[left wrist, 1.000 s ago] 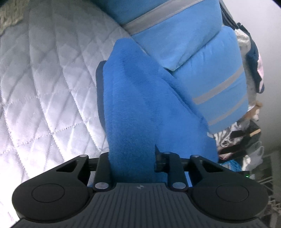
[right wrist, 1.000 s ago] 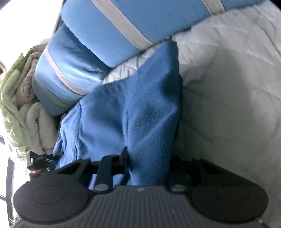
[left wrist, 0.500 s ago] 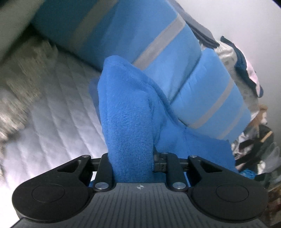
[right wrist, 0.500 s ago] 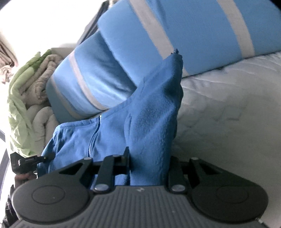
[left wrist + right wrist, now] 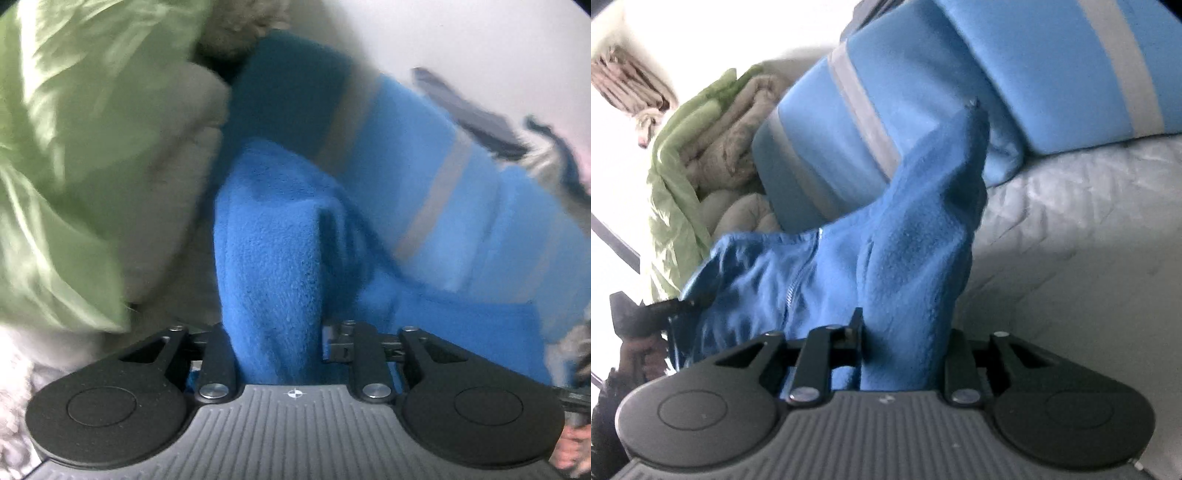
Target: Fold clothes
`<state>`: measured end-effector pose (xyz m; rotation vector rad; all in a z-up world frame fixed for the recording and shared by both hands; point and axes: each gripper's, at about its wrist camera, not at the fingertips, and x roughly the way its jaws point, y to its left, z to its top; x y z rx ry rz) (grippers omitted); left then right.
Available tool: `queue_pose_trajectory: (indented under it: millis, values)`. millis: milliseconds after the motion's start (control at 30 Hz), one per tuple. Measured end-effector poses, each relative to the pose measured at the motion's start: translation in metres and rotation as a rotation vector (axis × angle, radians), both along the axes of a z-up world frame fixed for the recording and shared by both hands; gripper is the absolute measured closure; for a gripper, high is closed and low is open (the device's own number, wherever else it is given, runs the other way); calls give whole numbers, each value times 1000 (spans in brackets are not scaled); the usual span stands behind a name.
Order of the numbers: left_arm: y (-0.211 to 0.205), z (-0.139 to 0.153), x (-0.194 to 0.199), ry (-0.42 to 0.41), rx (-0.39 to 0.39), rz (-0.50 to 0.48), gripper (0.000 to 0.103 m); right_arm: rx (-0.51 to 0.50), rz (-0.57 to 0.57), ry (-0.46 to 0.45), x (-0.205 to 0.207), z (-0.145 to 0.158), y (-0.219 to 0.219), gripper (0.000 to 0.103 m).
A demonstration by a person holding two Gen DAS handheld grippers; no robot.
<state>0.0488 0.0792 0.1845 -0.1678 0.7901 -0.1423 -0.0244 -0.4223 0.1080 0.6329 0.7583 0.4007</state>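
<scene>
You are working over a bed with a white quilted mattress cover, and blue pillows with grey stripes lie at its far side. In the left wrist view the whole scene is smeared by motion blur: your left gripper is pinching a thick fold of the blue fleece jacket, which rises straight up from between the fingers and hides the pads. Left of the jacket sits a green quilt with a beige one against it; right of the jacket are the striped pillows, with dark clothing behind them too blurred to identify. In the right wrist view your right gripper is clamped on another fold of the jacket, lifted clear of the mattress cover, its zipper showing left of the fold. The left gripper appears at the jacket's far left edge, partly cut off.
</scene>
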Motion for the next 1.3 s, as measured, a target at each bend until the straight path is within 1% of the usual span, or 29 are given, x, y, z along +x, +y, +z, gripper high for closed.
queue_pose_trajectory:
  millis: [33, 67, 100, 133, 167, 200, 233, 267, 367, 433, 533, 567, 633, 733, 833, 933, 967, 1033, 1133, 1200, 1300]
  values:
    - [2, -6, 6, 12, 55, 40, 63, -58, 3, 18, 4, -4, 12, 32]
    - [4, -12, 12, 23, 111, 81, 62, -139, -4, 36, 5, -8, 20, 17]
    - [3, -18, 14, 16, 186, 133, 63, -214, -23, 30, 2, -9, 25, 1]
    - [1, -25, 16, 8, 260, 184, 58, -255, -38, 8, -1, -8, 24, 0]
    - [-2, -29, 16, -17, 308, 198, 53, -295, -53, -15, -5, -7, 24, 0]
    - [-6, -32, 13, -42, 326, 196, 50, -320, -67, -31, -8, -7, 22, 0]
    - [-10, -34, 11, -67, 344, 194, 43, -297, -77, -25, -10, -7, 15, 0]
    - [-14, -36, 9, -92, 362, 191, 40, -274, -86, -19, -11, -7, 9, 0]
    - [-22, -43, 5, -100, 351, 170, 40, -203, -119, 4, -15, -8, -10, 0]
    - [-23, -47, 3, -98, 339, 168, 40, -144, -165, 56, -13, -15, -21, 0]
    - [-24, -58, 1, -96, 322, 179, 40, -16, -178, 113, -13, -28, -39, 0]
    - [-24, -62, -1, -99, 322, 183, 40, 3, -179, 123, -14, -30, -43, 0]
    - [-17, -79, -6, -71, 321, 192, 40, 5, -180, 126, -16, -31, -46, 0]
    - [-11, -106, -10, -8, 250, 184, 40, -14, -173, 116, -22, -29, -49, 0]
    - [-4, -131, -21, -13, 185, 187, 40, -23, -170, 110, -25, -31, -54, 0]
    - [2, -153, -28, -38, 144, 204, 39, -28, -179, 123, -27, -35, -59, 0]
    - [1, -160, -29, -48, 144, 207, 38, -27, -185, 132, -28, -37, -61, 0]
    - [-5, -166, -30, -77, 184, 204, 36, -25, -195, 151, -28, -42, -65, 0]
    - [-13, -167, -30, -81, 232, 216, 35, -26, -208, 176, -30, -50, -71, 0]
    - [-15, -164, -33, -74, 251, 220, 34, -62, -210, 181, -32, -51, -72, 0]
    - [-20, -155, -31, -52, 262, 233, 33, -145, -221, 173, -39, -52, -73, 0]
